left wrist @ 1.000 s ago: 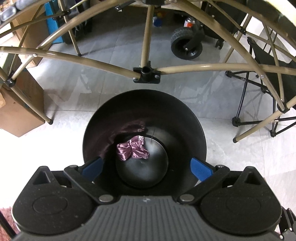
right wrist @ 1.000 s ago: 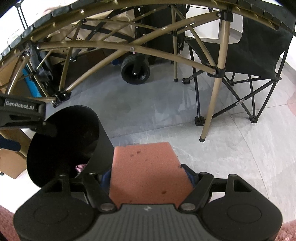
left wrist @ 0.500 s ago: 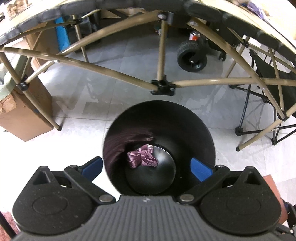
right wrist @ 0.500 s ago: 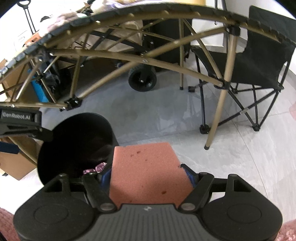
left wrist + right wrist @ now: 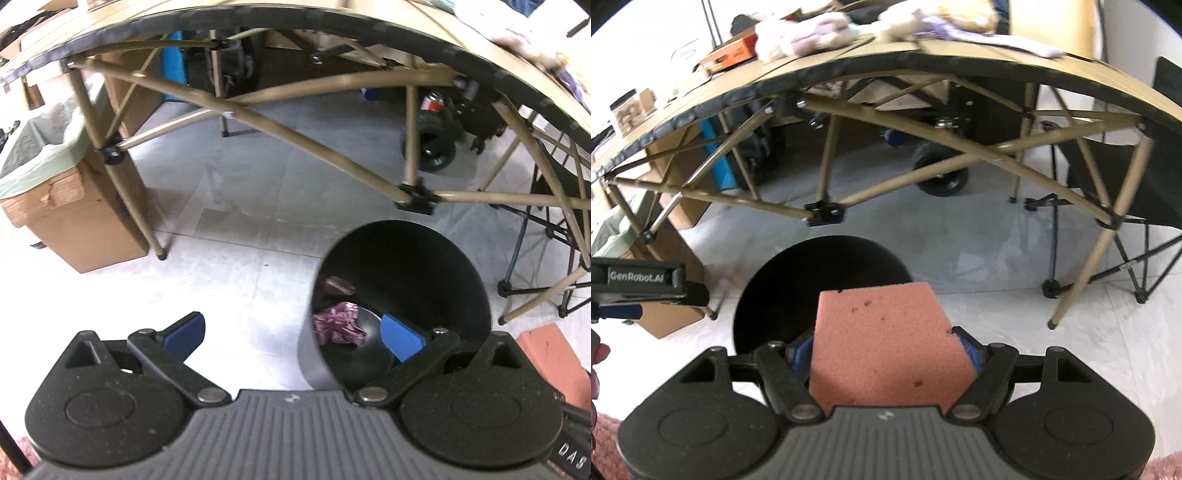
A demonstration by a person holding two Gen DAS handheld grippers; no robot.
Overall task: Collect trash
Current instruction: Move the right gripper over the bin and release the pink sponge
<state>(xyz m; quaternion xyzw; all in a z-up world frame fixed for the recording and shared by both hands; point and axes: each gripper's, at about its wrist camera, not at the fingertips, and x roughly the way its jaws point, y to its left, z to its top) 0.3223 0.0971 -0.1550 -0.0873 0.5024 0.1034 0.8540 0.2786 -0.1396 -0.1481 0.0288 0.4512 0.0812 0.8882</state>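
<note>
A black round trash bin (image 5: pixel 436 258) stands on the floor by the table legs, with a crumpled purple wrapper (image 5: pixel 338 326) at its bottom. My left gripper (image 5: pixel 291 334) is open and empty, above and left of the bin, its right finger over the rim. My right gripper (image 5: pixel 886 350) is shut on a pink sponge (image 5: pixel 886 343) and holds it above the near rim of the bin (image 5: pixel 798 280). The sponge also shows at the right edge of the left wrist view (image 5: pixel 550 354).
A folding table with tan legs (image 5: pixel 960 147) arches over the floor, with soft items on top (image 5: pixel 812 29). A cardboard box lined with a green bag (image 5: pixel 59 192) stands left. A black folding chair (image 5: pixel 1126 192) stands right. A wheeled cart (image 5: pixel 432 147) sits behind.
My left gripper has moved left, so the bin now lies to its right. My right gripper has moved over toward the bin with the sponge.
</note>
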